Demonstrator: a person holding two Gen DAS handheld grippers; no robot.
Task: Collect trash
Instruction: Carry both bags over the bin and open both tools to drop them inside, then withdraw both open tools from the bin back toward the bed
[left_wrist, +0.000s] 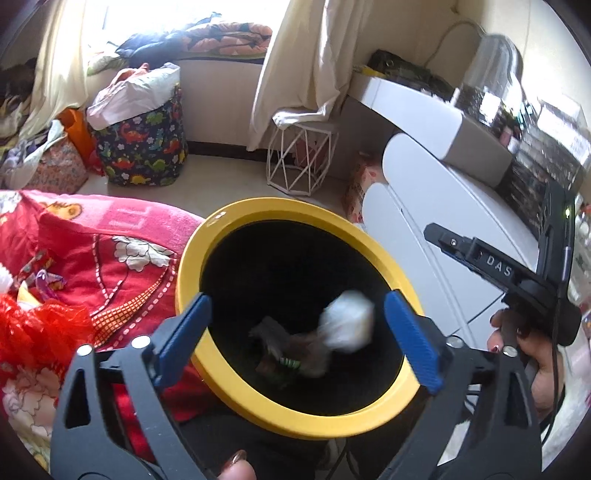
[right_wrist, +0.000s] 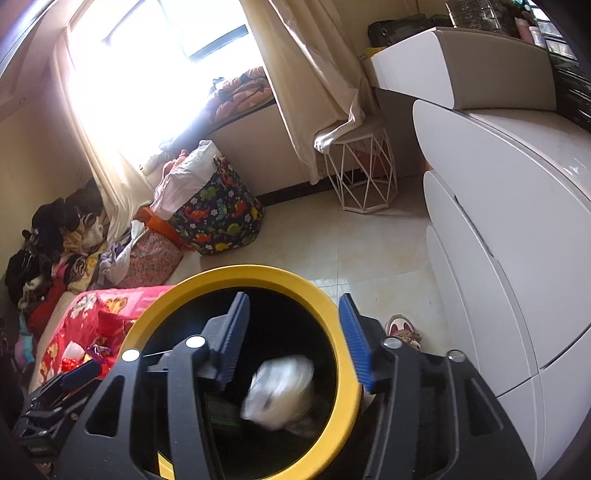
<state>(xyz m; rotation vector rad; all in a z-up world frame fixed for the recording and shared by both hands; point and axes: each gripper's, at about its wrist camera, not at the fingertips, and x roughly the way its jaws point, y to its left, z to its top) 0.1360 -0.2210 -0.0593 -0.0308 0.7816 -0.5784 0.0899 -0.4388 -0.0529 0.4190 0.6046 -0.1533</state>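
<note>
A black bin with a yellow rim (left_wrist: 236, 391) stands beside the red bed cover. A blurred white crumpled wad (left_wrist: 349, 321) is inside the bin's mouth, above darker trash (left_wrist: 284, 350) at the bottom. My left gripper (left_wrist: 297, 339) is open and empty over the bin. My right gripper (right_wrist: 293, 338) is open over the same bin (right_wrist: 177, 291), with the blurred white wad (right_wrist: 280, 391) below its jaws, free of them. The right gripper also shows in the left wrist view (left_wrist: 480, 254), to the right of the bin.
A red flowered bed cover (left_wrist: 92, 258) with red netting and wrappers (left_wrist: 40, 317) lies left of the bin. A white dresser (right_wrist: 509, 229) stands right. A wire stool (right_wrist: 364, 173), a dinosaur-print basket (right_wrist: 218, 214) and piled clothes (right_wrist: 55, 243) sit by the window. A shoe (right_wrist: 400, 328) lies on the floor.
</note>
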